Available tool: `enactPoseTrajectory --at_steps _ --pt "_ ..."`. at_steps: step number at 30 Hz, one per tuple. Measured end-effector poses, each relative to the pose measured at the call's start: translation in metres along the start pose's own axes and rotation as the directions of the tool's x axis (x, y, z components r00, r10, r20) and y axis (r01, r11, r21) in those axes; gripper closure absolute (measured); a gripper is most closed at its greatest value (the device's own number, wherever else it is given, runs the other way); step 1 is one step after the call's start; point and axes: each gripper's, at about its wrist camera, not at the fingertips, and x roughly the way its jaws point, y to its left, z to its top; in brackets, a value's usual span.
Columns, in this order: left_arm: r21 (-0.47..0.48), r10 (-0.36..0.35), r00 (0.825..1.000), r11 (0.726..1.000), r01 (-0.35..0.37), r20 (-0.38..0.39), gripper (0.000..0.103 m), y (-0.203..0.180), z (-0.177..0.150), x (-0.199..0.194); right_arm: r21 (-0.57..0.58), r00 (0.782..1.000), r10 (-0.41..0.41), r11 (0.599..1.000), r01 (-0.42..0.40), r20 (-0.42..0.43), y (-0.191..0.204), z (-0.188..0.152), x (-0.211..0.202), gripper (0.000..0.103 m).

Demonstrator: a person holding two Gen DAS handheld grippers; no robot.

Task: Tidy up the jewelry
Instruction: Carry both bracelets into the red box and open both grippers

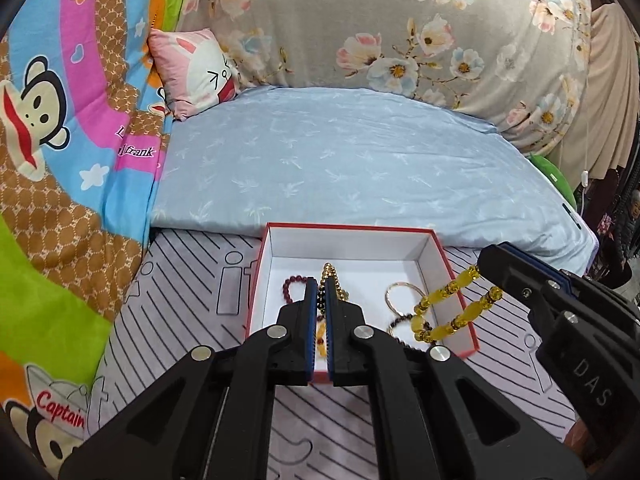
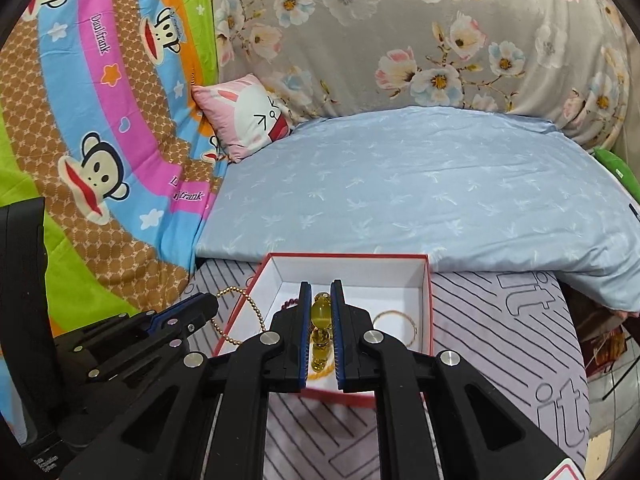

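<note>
A red box (image 1: 456, 276) with a white inside sits on the grey striped mat; it also shows in the right wrist view (image 2: 429, 300). In it lie a dark red bead bracelet (image 1: 294, 283), a thin gold bangle (image 1: 402, 289) and a dark bead bracelet (image 1: 400, 320). My left gripper (image 1: 319, 284) is shut on a gold bead chain (image 1: 334, 276) over the box; the chain hangs outside the box's left wall in the right wrist view (image 2: 240, 312). My right gripper (image 2: 321, 292) is shut on a yellow bead bracelet (image 2: 321, 316), which dangles over the box's right side (image 1: 448, 304).
The grey striped mat (image 1: 192, 280) lies at the front of a bed. Behind the box is a light blue sheet (image 1: 340, 160), a pink rabbit cushion (image 1: 192, 68), a floral grey quilt (image 1: 400, 20) and a bright monkey-print blanket (image 1: 60, 140) on the left.
</note>
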Motion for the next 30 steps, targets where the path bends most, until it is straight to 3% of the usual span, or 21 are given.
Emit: enactPoseTrajectory --at_steps 8,26,27,28,29,30 --pt "-0.003 0.016 0.998 1.0 -0.016 -0.063 0.1 0.0 0.0 0.05 0.018 0.997 -0.015 1.0 0.017 -0.078 -0.013 -0.01 0.053 0.094" --pt "-0.014 0.042 0.989 0.999 -0.045 -0.145 0.099 0.008 -0.025 0.095 0.024 0.988 -0.037 0.999 0.041 -0.147 -0.021 -0.036 0.091 0.093" --pt "-0.02 0.043 0.989 0.999 -0.046 -0.14 0.094 0.009 -0.026 0.094 0.028 0.988 -0.039 0.999 0.043 -0.147 -0.021 -0.037 0.091 0.089" --pt "-0.027 0.044 0.99 0.998 -0.048 -0.137 0.087 0.009 -0.028 0.093 0.034 0.989 -0.048 0.998 0.053 -0.141 -0.022 -0.038 0.091 0.078" --pt "-0.03 0.042 0.99 0.998 -0.047 -0.133 0.071 0.009 -0.028 0.092 0.037 0.99 -0.056 0.997 0.061 -0.132 -0.022 -0.038 0.089 0.072" --pt "-0.029 0.048 0.991 0.998 -0.052 -0.125 0.065 0.009 -0.03 0.09 0.038 0.991 -0.06 0.997 0.064 -0.118 -0.023 -0.039 0.085 0.065"
